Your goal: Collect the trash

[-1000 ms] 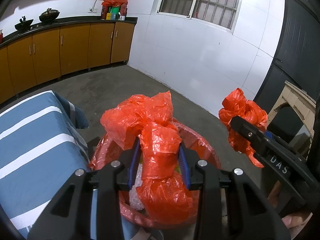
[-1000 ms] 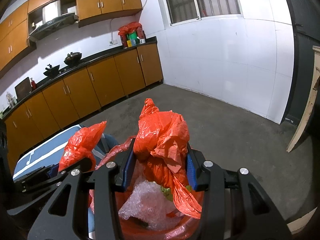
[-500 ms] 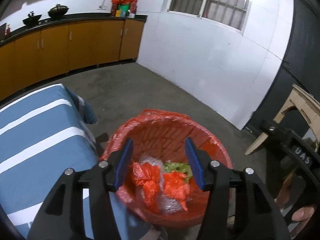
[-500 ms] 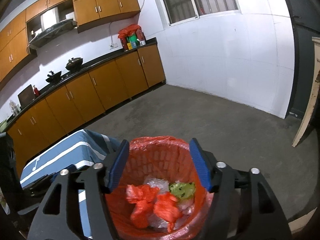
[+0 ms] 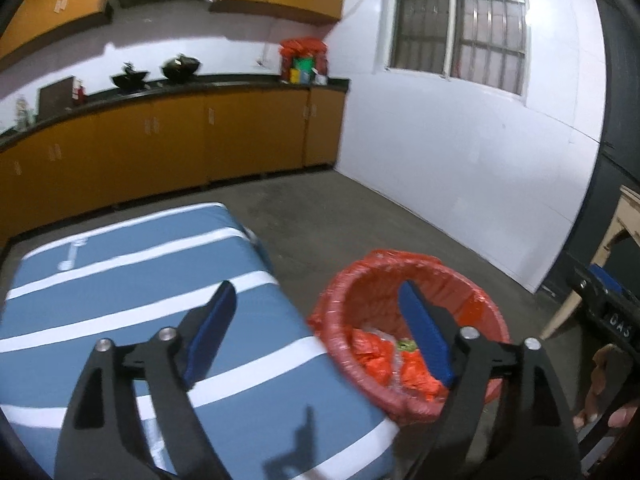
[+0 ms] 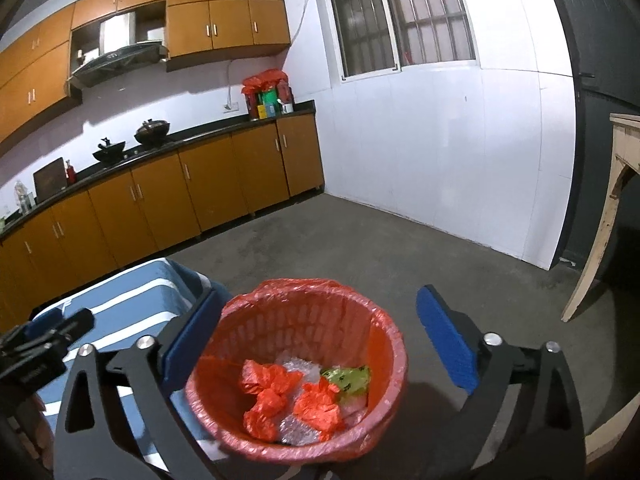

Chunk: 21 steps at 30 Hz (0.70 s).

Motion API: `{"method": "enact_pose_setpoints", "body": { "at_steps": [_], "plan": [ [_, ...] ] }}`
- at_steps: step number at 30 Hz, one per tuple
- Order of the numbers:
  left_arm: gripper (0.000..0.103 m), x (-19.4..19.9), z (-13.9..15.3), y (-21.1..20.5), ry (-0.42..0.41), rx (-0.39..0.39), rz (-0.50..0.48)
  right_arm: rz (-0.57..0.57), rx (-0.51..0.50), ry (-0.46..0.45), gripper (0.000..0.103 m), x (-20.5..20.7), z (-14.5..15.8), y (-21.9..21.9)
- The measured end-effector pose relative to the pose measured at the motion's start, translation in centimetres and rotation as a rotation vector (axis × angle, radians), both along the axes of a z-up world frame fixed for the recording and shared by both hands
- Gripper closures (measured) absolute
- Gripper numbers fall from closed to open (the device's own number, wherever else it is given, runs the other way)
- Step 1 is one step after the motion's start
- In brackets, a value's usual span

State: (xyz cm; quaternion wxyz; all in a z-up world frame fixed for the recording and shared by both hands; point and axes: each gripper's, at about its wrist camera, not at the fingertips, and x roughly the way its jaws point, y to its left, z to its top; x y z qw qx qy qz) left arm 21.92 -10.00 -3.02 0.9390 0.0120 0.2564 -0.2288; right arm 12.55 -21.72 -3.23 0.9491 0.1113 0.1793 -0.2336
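Orange cabinets (image 6: 208, 184) line the far wall; nearer, a blue-and-white striped cushion (image 5: 132, 280) sits just beside the lined red basket (image 6: 384, 332), where the task's red bag pieces (image 6: 268, 392), bubble wrap and a green wrapper (image 6: 348, 378) now lie. I judge the drop step complete. My left gripper (image 5: 316, 332) and right gripper (image 6: 320, 336) have just been opening, both wide, nothing held. Next I must locate further trash; a wooden table leg (image 6: 596, 248) stands well apart.
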Motion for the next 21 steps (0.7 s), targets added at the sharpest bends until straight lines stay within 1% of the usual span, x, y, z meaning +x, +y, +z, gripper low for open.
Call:
{"method": "enact_pose_setpoints", "body": {
  "at_steps": [4, 6, 9, 14, 21],
  "plan": [
    [0.006, -2.2, 0.7, 2.7, -0.043, 0.005, 0.079, 0.007, -0.077, 0.020, 0.002, -0.6, -0.1, 2.3],
    [0.004, -3.4, 1.0, 4.0, -0.064, 0.011, 0.115, 0.014, -0.108, 0.035, 0.002, -0.8, -0.2, 3.4],
    [0.004, -4.9, 1.2, 5.7, -0.086, 0.020, 0.163, 0.034, -0.126, 0.043, 0.002, -1.2, -0.2, 4.7],
    [0.004, -6.8, 1.2, 8.0, -0.090, 0.028, 0.242, 0.068, -0.134, 0.040, 0.002, -2.0, -0.2, 6.4],
    [0.004, -8.9, 1.1, 10.3, -0.103, 0.048, 0.316, 0.099, -0.132, 0.051, 0.002, -3.1, -0.4, 8.1]
  ]
}}
